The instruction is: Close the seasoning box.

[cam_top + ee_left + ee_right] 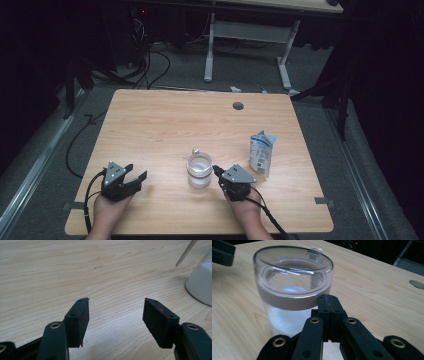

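A clear glass [199,172] with white powder in its bottom stands near the table's front middle, and a thin pale handle [195,150] leans out over its far rim. In the right gripper view the glass [292,277] rises just ahead of my right gripper [329,298], whose jaws are shut together with nothing between them, right by the glass wall. From above, that right gripper [216,171] sits at the glass's right side. My left gripper [138,171] lies low at the front left, open and empty [116,302], with the glass [201,285] off to its right.
A white and blue pouch [261,152] stands upright to the right of the glass. A round cable hole [238,106] sits near the far edge of the wooden table [165,120]. Behind it, another desk's white legs [209,55] and cables lie on the floor.
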Tool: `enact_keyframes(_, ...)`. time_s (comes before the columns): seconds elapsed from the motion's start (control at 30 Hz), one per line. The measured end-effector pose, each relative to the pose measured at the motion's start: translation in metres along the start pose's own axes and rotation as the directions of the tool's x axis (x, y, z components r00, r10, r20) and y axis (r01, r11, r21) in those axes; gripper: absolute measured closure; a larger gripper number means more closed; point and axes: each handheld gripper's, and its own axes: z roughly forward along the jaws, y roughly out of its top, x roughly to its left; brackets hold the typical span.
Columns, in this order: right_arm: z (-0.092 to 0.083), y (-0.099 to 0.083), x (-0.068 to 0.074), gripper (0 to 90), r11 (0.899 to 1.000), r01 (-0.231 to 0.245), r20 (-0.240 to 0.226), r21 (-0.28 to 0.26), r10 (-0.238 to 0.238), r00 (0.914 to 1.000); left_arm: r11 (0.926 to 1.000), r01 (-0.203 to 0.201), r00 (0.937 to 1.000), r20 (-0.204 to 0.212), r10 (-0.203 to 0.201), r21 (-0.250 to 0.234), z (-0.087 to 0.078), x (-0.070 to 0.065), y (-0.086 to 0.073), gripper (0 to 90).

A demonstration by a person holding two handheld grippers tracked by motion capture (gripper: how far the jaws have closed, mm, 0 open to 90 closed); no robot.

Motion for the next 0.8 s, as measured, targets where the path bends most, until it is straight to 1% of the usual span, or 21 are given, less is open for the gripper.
enact_keyframes(0.1,0.000,0.000,0.006,90.0,1.000,0.012,-0.012,-0.005,-0.012,0.9999,1.0000,0.001,1.0000,0.003,-0.001,0.000,0.000,0.000,0.000,38.3)
enact_keyframes(0.17,0.000,0.000,0.008,90.0,1.000,0.022,-0.010,-0.006,-0.022,0.9997,1.0000,0.001,1.0000,0.003,-0.001,0.000,0.000,0.000,0.000,38.3)
enact_keyframes(0.6,-0.001,-0.001,0.016,90.0,1.000,0.020,-0.035,-0.013,-0.020,0.9992,1.0000,0.000,1.0000,0.008,0.000,0.006,0.000,0.000,0.000,38.4)
enact_keyframes(0.8,-0.002,-0.001,0.021,89.9,0.999,0.035,-0.046,-0.020,-0.036,0.9983,1.0000,-0.001,1.0000,0.008,0.001,0.007,0.000,0.000,0.000,38.4)
